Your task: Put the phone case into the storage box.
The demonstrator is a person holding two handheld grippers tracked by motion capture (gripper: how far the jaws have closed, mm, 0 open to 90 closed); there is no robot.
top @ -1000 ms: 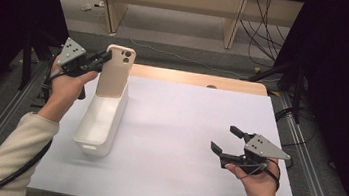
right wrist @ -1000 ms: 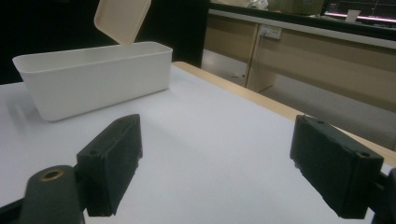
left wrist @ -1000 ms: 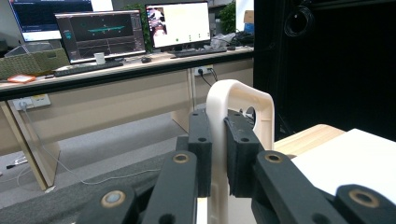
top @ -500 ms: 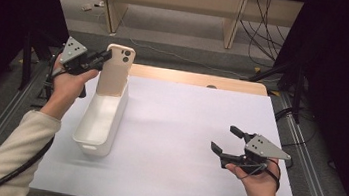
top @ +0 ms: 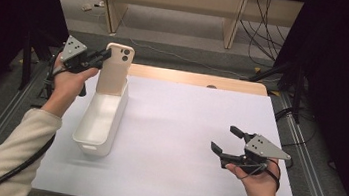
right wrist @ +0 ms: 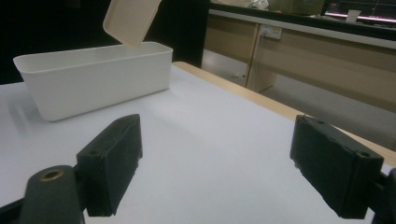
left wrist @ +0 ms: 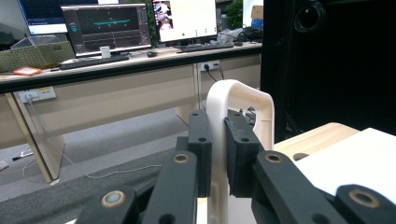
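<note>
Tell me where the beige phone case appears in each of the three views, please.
High view: phone case upper left, upright over the white bin.
Left gripper view: centre, clamped in the left claw.
Right gripper view: top left, above the bin's far end.
Shared landmark: the white bin.

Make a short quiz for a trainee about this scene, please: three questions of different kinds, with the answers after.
1. True or false: the left gripper is shut on the phone case.
2. Where is the case's lower end? A) flat on the white table B) over the far end of the white bin C) between the right gripper's jaws
3. Fill in: the right gripper is ____ and holds nothing.

Key: 1 true; 2 B; 3 open.
</note>
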